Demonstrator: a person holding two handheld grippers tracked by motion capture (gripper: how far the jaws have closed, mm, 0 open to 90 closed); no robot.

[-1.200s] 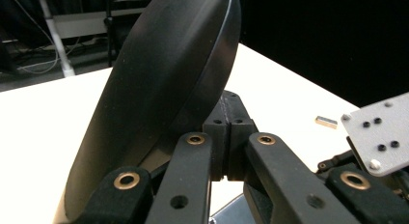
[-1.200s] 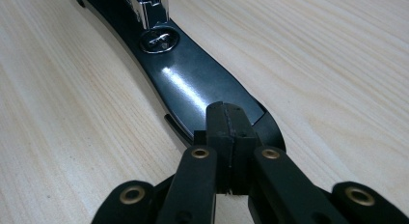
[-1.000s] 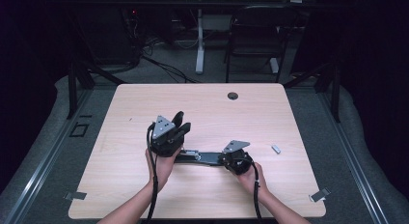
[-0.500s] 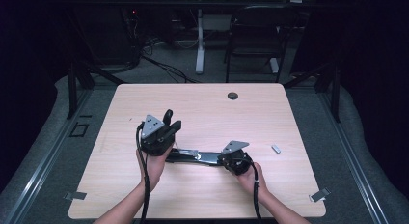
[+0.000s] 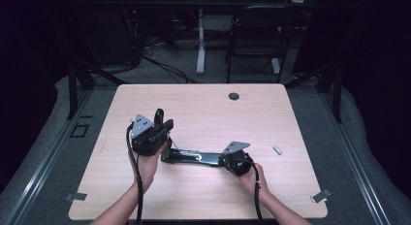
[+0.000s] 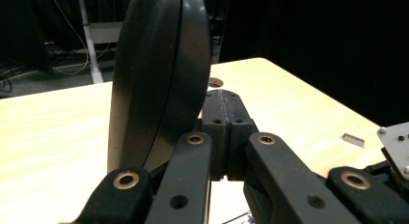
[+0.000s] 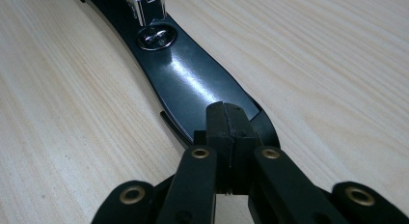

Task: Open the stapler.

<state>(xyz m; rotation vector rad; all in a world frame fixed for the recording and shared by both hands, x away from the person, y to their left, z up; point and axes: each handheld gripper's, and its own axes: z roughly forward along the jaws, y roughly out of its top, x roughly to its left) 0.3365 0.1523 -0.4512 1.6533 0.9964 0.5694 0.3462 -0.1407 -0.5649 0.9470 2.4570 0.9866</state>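
A black stapler lies swung open on the wooden table [image 5: 203, 113]. Its flat base [image 5: 194, 157] [image 7: 193, 84] rests lengthwise on the wood, with a shiny staple channel [image 7: 147, 4] at the far end. The rounded top cover [image 5: 158, 116] [image 6: 159, 79] stands upright at the base's left end. My left gripper [image 5: 165, 124] [image 6: 224, 101] is shut, pads touching, and the cover leans against the outside of its left jaw. My right gripper [image 5: 224, 161] [image 7: 225, 113] is shut too, its tips resting on the right end of the base.
A small metal piece [image 5: 277, 149] [image 6: 353, 139] lies on the table right of the stapler. A round cable hole [image 5: 234, 96] [image 6: 215, 82] sits near the far edge. Clips [image 5: 76, 196] [image 5: 321, 196] hang at the front corners. A chair [image 5: 257, 36] stands behind the table.
My left gripper has moved left and slightly back, and the stapler's top cover has swung up with it. The right gripper has stayed on the base's end.
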